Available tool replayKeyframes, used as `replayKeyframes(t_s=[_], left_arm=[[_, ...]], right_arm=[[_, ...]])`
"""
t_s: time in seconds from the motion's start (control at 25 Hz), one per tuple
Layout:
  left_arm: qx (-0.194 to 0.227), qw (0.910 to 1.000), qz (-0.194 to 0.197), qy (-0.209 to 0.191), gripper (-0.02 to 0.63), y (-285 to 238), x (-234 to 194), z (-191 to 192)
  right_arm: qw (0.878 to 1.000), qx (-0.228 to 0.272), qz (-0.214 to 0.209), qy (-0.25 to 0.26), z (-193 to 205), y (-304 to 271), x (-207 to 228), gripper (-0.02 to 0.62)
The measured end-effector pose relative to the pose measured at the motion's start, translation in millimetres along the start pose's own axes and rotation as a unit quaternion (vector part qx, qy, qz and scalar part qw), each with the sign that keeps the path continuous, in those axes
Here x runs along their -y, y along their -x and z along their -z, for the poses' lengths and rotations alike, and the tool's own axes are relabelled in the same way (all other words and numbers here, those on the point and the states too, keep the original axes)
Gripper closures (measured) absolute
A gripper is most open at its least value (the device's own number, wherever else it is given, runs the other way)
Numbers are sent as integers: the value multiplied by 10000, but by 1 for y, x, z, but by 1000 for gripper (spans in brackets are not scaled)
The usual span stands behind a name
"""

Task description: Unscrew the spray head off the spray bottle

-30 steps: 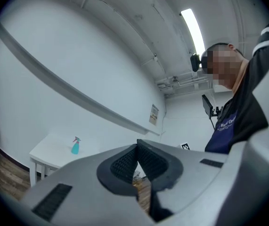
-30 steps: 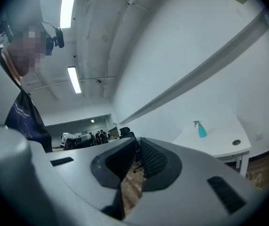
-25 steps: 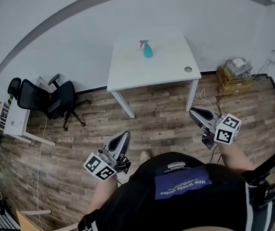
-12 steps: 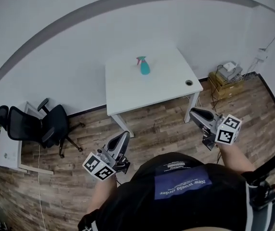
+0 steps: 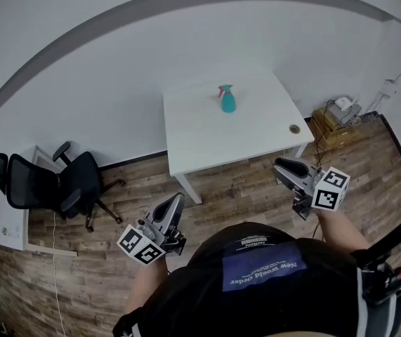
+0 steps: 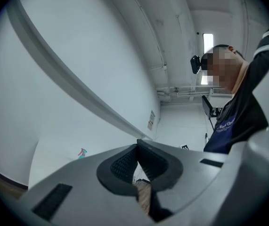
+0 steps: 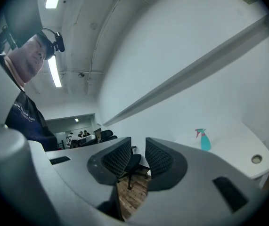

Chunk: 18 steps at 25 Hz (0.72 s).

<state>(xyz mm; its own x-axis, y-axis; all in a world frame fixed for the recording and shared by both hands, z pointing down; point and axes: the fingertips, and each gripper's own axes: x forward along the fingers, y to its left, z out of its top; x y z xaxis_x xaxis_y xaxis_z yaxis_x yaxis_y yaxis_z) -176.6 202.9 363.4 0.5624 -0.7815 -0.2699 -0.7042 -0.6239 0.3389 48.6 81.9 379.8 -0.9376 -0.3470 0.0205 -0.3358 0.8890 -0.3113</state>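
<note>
Teal plastic spray bottle point(image 5: 227, 102), pink spray head point(image 5: 223, 88), upright on smooth white surface point(image 5: 242, 135); well ahead of left gripper point(image 5: 178, 199), closed and empty, and right gripper point(image 5: 279, 164), ribbed pads point(image 7: 116, 160) just opening slightly, nothing between.

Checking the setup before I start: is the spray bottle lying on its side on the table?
No, the spray bottle stands upright on the white table, with its spray head on top.

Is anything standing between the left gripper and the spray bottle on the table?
Nothing visible. Between the left gripper and the spray bottle lie only wood floor and the bare near part of the white table. The office chair stands off to the left, out of the way.
</note>
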Motion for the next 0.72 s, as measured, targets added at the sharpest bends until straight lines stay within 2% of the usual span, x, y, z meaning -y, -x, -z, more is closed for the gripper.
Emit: replayKeyframes(t_s=[0.16,0.36,0.56,0.72], left_arm=[[-5,9998,-185,41,614,-9,-24,-1],[-9,9987,-497,-68,614,-39,-45,0],[153,9959,-871,-189,614,-89,-64,2],[186,9947,-963,-299,614,-144,-69,8]], right_arm=[[9998,-56,-171,-78,-6,-27,22,512],[9978,-177,-614,-191,-12,-59,64,482],[9934,-279,-1104,-159,-32,-81,122,456],[9893,-322,-1425,-48,-59,-87,167,446]])
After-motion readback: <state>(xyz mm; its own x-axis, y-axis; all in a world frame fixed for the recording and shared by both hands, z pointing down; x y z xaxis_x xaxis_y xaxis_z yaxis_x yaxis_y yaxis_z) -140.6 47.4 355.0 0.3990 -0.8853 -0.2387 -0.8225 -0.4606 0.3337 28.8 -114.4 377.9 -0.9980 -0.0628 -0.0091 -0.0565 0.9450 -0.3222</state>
